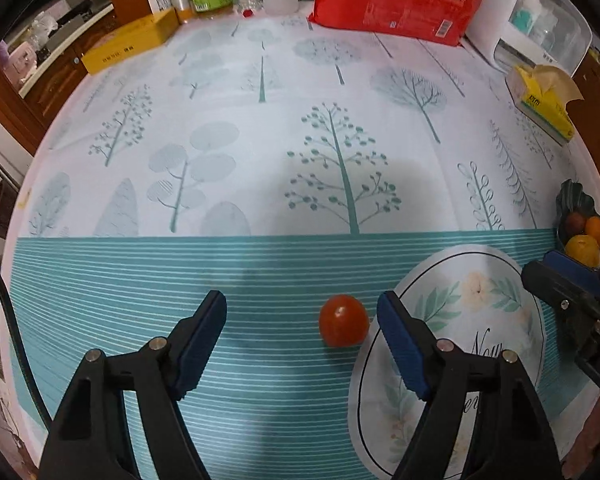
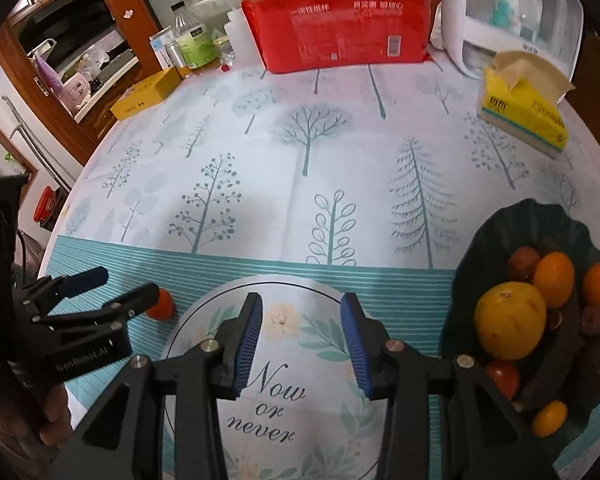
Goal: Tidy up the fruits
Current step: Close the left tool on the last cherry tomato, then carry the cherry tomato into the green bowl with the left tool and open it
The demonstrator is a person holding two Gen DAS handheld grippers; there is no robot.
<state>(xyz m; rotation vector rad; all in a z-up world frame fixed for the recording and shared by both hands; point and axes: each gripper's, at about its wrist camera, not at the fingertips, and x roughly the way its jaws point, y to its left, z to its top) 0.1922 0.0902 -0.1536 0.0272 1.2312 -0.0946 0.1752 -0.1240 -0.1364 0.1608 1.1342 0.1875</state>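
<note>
A small red cherry tomato [image 1: 343, 320] lies on the striped tablecloth between my left gripper's fingers, close to the right one. My left gripper [image 1: 302, 310] is open around it without touching. In the right wrist view the left gripper [image 2: 126, 284] is at the left, the tomato [image 2: 161, 305] partly hidden behind its finger. My right gripper [image 2: 301, 316] is open and empty above the round floral mat [image 2: 284, 392]. A dark green bowl [image 2: 496, 232] at the right holds a yellow fruit [image 2: 510, 326], small orange fruits, brownish fruits and a red tomato [image 2: 502, 378].
A red package [image 2: 336, 20], bottles [image 2: 192, 40], a yellow box [image 2: 146, 94], a yellow tissue pack [image 2: 522, 108] and a white plastic container [image 2: 520, 12] stand along the table's far edge. The bowl also shows in the left wrist view [image 1: 572, 204], behind the right gripper.
</note>
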